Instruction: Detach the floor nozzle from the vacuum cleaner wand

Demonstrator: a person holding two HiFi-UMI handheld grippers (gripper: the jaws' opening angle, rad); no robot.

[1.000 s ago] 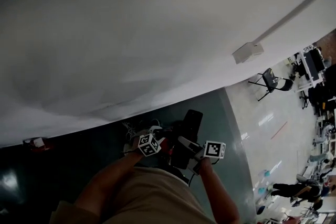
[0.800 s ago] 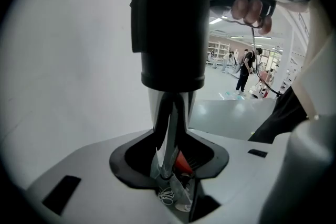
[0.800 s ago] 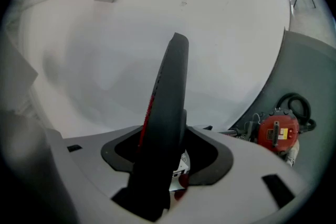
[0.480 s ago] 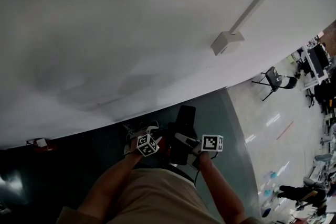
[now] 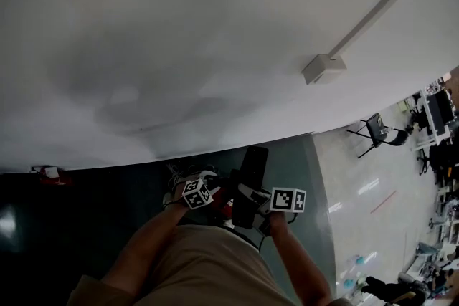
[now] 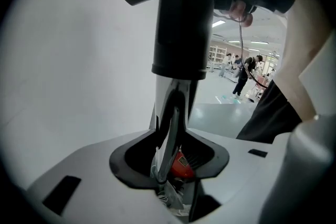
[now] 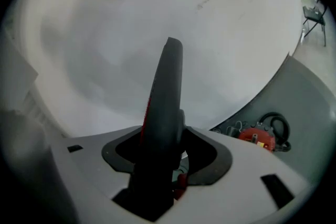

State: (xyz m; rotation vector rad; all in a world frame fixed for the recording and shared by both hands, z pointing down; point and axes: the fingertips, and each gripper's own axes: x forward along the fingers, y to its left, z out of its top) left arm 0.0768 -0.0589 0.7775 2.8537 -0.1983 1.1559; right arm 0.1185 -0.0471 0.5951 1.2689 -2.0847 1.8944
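The left hand-held gripper (image 6: 169,168) pinches the shiny chrome vacuum wand (image 6: 176,107), which rises into a black cylindrical collar (image 6: 181,18); the right hand-held gripper (image 7: 157,176) is closing its jaws on the flat black floor nozzle with a red edge (image 7: 165,97), which fills the gap between them. Both parts are held above the dark green floor (image 5: 297,161), near the foot of the white wall (image 5: 215,46).

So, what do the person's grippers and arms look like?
The left gripper and right gripper have pale grey shells, a black-rimmed recess and a white cube of black square markers. Forearms show no sleeves. The right jaws are closing round a black part.
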